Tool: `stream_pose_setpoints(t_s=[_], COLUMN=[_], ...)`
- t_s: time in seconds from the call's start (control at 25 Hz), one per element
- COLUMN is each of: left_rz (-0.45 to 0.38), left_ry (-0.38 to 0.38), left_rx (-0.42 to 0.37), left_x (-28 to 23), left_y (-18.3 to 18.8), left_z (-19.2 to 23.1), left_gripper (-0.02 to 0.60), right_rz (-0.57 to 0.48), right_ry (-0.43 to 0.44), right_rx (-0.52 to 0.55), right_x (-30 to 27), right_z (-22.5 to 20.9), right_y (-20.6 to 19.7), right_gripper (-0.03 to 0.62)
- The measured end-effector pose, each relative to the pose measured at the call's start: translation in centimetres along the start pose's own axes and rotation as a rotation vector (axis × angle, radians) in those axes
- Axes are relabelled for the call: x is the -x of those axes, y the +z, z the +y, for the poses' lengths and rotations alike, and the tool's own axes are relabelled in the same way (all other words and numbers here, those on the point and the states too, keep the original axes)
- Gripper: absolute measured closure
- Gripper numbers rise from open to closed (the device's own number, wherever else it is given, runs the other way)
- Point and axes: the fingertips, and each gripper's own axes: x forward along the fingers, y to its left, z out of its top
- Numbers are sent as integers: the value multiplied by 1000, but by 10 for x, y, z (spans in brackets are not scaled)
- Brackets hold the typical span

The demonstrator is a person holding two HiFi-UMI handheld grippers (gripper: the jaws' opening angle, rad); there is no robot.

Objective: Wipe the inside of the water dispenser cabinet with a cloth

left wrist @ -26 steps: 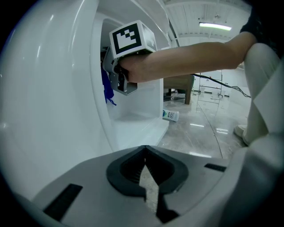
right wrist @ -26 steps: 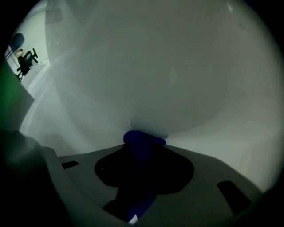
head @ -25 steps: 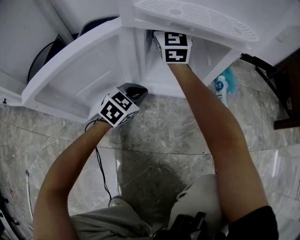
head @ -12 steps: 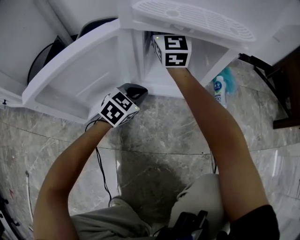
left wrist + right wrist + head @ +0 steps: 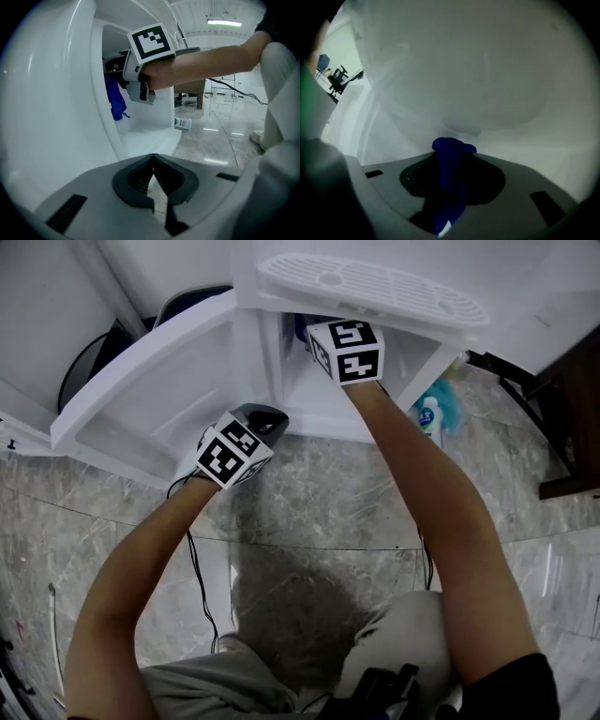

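Observation:
The white water dispenser's cabinet (image 5: pixel 309 399) stands open, its door (image 5: pixel 141 390) swung out to the left. My right gripper reaches level into the cabinet; in the head view only its marker cube (image 5: pixel 347 351) shows. The right gripper (image 5: pixel 452 152) is shut on a dark blue cloth (image 5: pixel 449 183), bunched close against the white inner wall (image 5: pixel 487 84). In the left gripper view the cloth (image 5: pixel 115 101) hangs below the right gripper (image 5: pixel 138 86). My left gripper (image 5: pixel 153 158) is shut and holds nothing, and it sits low by the door's lower corner (image 5: pixel 258 420).
A small plastic bottle (image 5: pixel 428 416) lies on the marble floor right of the cabinet, beside a teal fluffy thing (image 5: pixel 453 395). The drip tray (image 5: pixel 375 282) juts out above the cabinet. A black cable (image 5: pixel 192 563) runs over the floor. Dark furniture (image 5: pixel 572 427) stands at right.
The right gripper has turned slightly inside the cabinet, its cube a little lower in the head view. The left gripper has stayed by the door corner.

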Motion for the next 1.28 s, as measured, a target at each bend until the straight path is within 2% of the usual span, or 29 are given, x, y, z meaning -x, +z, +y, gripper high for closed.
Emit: stream_pose_setpoints(t_s=[0.24,0.44,0.64,0.76,0.88,1.28], left_rz=[1,-25,-19,15,41,47], left_ry=[40,80,95,77,40,-12], left_rx=[-70,-91,-156,-241,-303,-320], left_x=[7,21,28,21,14,-3], left_y=[24,53,69,70,71,83], left_z=[8,17,14,6,-6,-25], left_gripper=[575,575,575,575,575,575], right_rz=[84,80,161,272,360,445], right_ry=[178,246,347,418,463,544], right_rx=[80,34,31,85,55,-11], right_x=[28,56,90,117,147,197], right_z=[26,34,48,53,58,67], right_y=[-7,14,14,-6,-32,-66], right_gripper=[465,464,464,464,464,464])
